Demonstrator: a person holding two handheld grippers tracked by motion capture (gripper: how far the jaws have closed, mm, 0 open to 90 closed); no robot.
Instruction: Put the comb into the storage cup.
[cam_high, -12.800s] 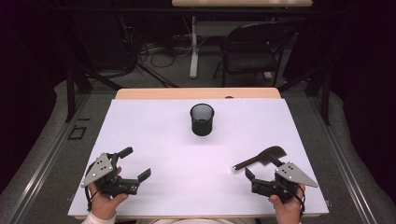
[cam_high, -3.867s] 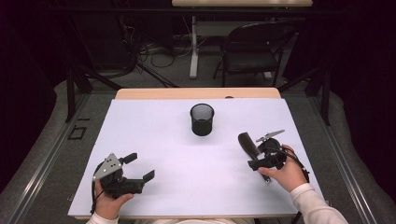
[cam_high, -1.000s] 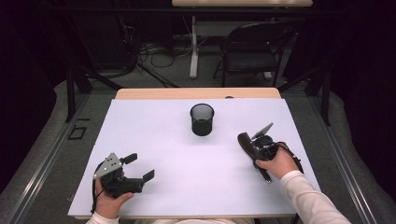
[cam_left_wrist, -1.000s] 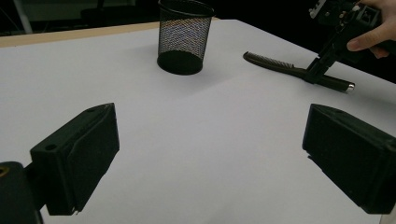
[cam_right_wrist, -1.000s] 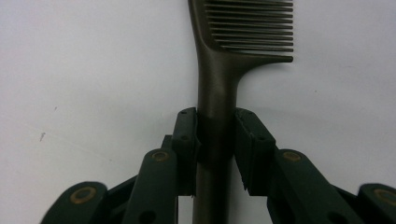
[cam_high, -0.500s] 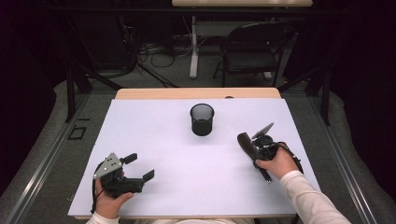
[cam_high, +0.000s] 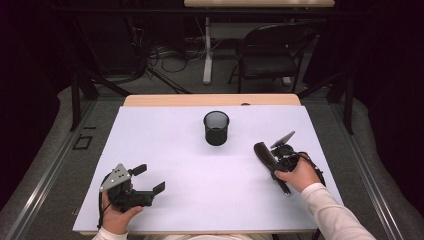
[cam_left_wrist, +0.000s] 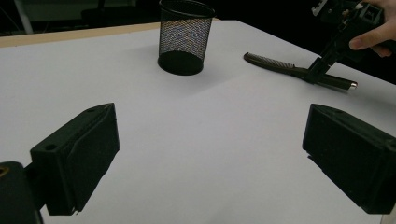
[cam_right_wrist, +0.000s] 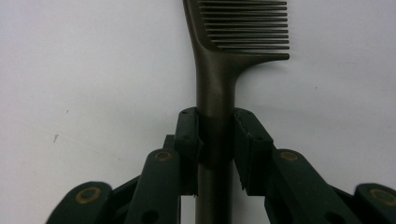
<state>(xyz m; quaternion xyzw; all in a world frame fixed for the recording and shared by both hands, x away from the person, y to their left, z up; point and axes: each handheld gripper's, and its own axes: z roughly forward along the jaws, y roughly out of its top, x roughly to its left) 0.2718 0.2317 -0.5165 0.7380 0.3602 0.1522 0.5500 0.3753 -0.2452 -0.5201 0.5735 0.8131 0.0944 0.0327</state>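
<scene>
The fingers (cam_right_wrist: 189, 140) of the right gripper (cam_right_wrist: 215, 144) are pressing on both sides of the handle of a dark comb (cam_right_wrist: 219, 70), clamping it just below where the teeth begin. In the high view, the right gripper (cam_high: 281, 156) is sitting over the comb (cam_high: 264, 152) at the right side of the table, near its right edge, and the comb is lying flat on the white sheet (cam_high: 200, 200) with its toothed end pointing away from the person. In the left gripper view the comb (cam_left_wrist: 289, 69) is lying well to the right of the mesh cup (cam_left_wrist: 181, 35), apart from it.

The left gripper (cam_high: 142, 182) is resting near the front left of the table, its jaws standing wide apart with nothing but bare sheet between them.

The white sheet is covering almost the whole tabletop, leaving a strip of pale wood (cam_high: 210, 99) showing along the far edge. The black mesh cup (cam_high: 216, 128) is standing upright near the middle of the far half. Beyond the table, a black folding chair (cam_high: 267, 52) is standing on a grey floor, cables (cam_high: 160, 55) are trailing across it, and the surroundings are falling into darkness.
</scene>
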